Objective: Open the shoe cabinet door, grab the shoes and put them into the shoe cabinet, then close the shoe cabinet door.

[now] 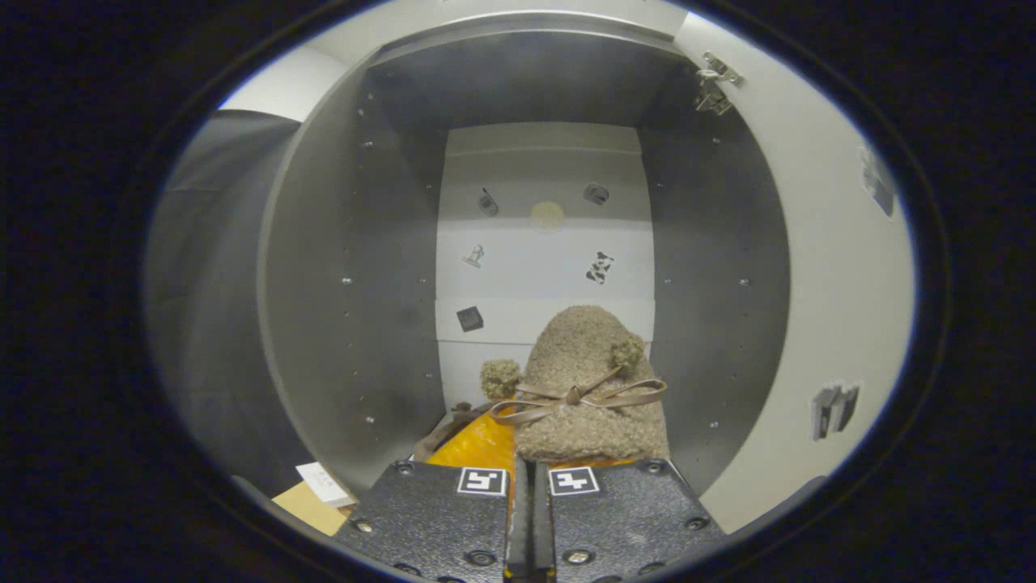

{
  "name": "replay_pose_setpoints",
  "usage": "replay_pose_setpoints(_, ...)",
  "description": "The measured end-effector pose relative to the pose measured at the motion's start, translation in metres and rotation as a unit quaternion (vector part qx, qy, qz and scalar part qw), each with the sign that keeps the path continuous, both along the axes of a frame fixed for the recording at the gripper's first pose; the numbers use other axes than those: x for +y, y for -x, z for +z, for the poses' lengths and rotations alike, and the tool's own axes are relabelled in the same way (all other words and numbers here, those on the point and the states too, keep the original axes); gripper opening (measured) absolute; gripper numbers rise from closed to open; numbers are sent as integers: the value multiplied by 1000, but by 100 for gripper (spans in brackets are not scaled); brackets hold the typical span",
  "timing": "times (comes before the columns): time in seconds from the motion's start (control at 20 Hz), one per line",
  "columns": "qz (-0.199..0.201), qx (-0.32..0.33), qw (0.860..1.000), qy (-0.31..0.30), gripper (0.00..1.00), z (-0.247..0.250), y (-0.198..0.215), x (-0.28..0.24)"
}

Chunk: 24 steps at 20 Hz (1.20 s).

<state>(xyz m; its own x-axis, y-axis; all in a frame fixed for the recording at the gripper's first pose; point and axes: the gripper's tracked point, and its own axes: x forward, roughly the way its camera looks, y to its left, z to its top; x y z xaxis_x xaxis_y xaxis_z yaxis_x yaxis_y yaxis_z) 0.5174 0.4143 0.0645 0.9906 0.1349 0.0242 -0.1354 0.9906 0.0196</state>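
A fuzzy tan shoe [587,380] with a brown bow, two pom-poms and a yellow lining sticks out just ahead of my fingers, toe pointing into the cabinet. My gripper [528,478] is shut on the shoe's rear edge, with only a thin slit between the fingers. The shoe cabinet [356,283] stands open straight ahead, and its grey side walls and white back panel [542,243] surround the shoe. The cabinet door [817,267] is swung open to the right of the fingers, with its hinge [714,85] high on the door. The cabinet floor under the shoe is hidden.
Small stickers and fittings dot the back panel. Rows of shelf-pin holes run down both side walls. A white card [324,483] lies on a brown cardboard piece [312,506] low to the left of the fingers, outside the cabinet. Dark cloth hangs beyond the cabinet's left wall.
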Motion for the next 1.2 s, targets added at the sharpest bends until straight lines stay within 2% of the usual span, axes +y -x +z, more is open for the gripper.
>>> replay_pose_setpoints(0.2, -9, 23, 1000, 1, 6, -8, -58, 1)
replay_pose_setpoints(0.45, -15, 83, 996, 7, 6, -54, -112, 1)
replay_pose_setpoints(0.7, -27, 154, 988, 18, 6, -103, -141, -5)
replay_pose_setpoints(1.0, -33, 204, 977, 56, 7, -123, -156, -9)
replay_pose_setpoints(1.2, -21, 222, 974, 51, 29, -123, -147, 0)
